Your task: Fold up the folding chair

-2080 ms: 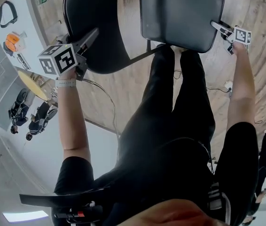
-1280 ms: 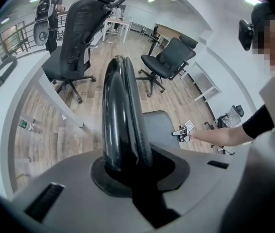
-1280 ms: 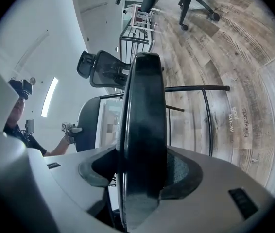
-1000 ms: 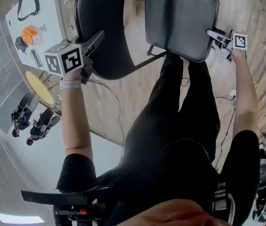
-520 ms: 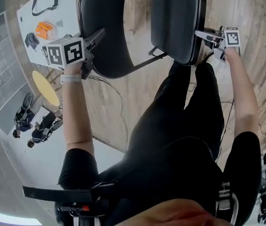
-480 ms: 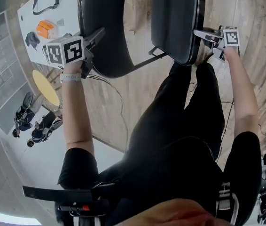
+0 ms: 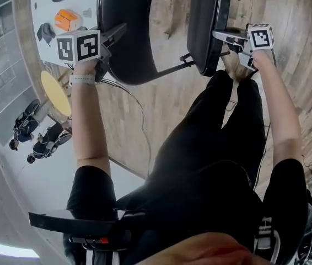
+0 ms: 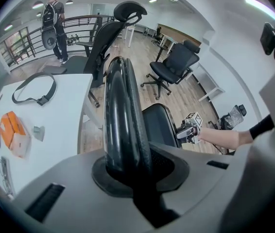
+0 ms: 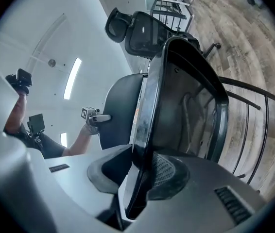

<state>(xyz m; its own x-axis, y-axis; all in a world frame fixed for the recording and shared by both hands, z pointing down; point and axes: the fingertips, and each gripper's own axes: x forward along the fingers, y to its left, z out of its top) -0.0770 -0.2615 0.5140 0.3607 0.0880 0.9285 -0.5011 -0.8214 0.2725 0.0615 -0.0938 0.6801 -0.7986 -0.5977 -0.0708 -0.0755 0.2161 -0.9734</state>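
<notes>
The black folding chair is held at two places. My left gripper (image 7: 120, 31) is shut on the rim of the rounded backrest (image 7: 136, 43), whose edge runs up from between the jaws in the left gripper view (image 8: 120, 110). The padded seat (image 7: 204, 21) is tipped up nearly on edge, close to the backrest. My right gripper (image 7: 215, 35) has the seat's front edge (image 9: 145, 106) between its jaws, which are closing onto it, pads on both faces. The seat's underside and metal frame (image 9: 210, 106) face that camera. A frame bar (image 7: 170, 69) links backrest and seat.
A white table (image 7: 43, 4) at the upper left carries an orange box (image 7: 68, 20) and a black strap. A cable (image 7: 131, 101) lies on the wooden floor beside the person's black-clad legs (image 7: 216, 142). Office chairs (image 8: 174, 64) and a person (image 8: 52, 8) stand farther off.
The seat has swung from facing the head camera to nearly edge-on, toward the backrest. My right gripper rose and moved left with it. My left gripper shifted slightly up with the backrest.
</notes>
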